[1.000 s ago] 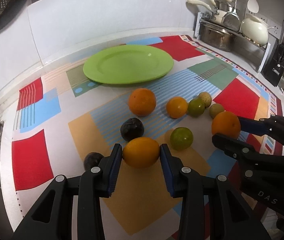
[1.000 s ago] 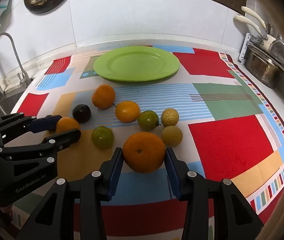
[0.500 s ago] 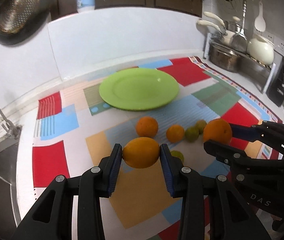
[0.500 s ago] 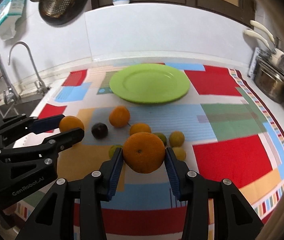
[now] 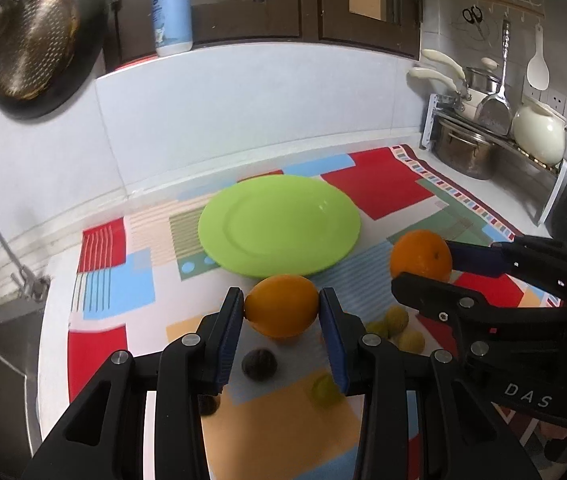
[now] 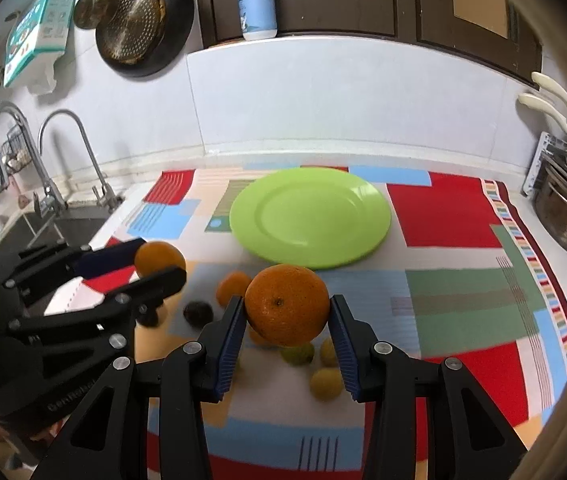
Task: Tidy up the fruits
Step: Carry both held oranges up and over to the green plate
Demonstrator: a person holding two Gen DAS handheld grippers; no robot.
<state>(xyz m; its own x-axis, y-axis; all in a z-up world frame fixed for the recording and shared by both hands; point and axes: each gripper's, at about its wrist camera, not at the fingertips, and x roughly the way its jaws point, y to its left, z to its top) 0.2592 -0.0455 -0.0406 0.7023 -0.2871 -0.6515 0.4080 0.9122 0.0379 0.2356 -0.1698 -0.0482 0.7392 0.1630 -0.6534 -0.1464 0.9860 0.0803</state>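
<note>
My left gripper (image 5: 281, 312) is shut on a smooth yellow-orange fruit (image 5: 281, 306) and holds it high above the mat. My right gripper (image 6: 286, 306) is shut on a larger orange (image 6: 286, 304), also lifted; it shows in the left wrist view (image 5: 420, 255) too. An empty green plate (image 5: 279, 226) (image 6: 309, 216) lies on the patchwork mat beyond both. Below on the mat lie an orange (image 6: 234, 288), a dark fruit (image 5: 258, 364) (image 6: 198, 313), a green lime (image 6: 297, 354) and small yellow fruits (image 6: 325, 384) (image 5: 397, 318).
A sink with taps (image 6: 49, 196) is at the left edge of the counter. A rack with pots and a white kettle (image 5: 537, 134) stands at the right. A white tiled wall (image 5: 243, 120) is behind the plate, with a soap bottle (image 6: 255, 0) on its ledge.
Both grippers have risen with their fruits and the view has tilted up. The plate and the loose fruits now sit lower and farther below the fingers.
</note>
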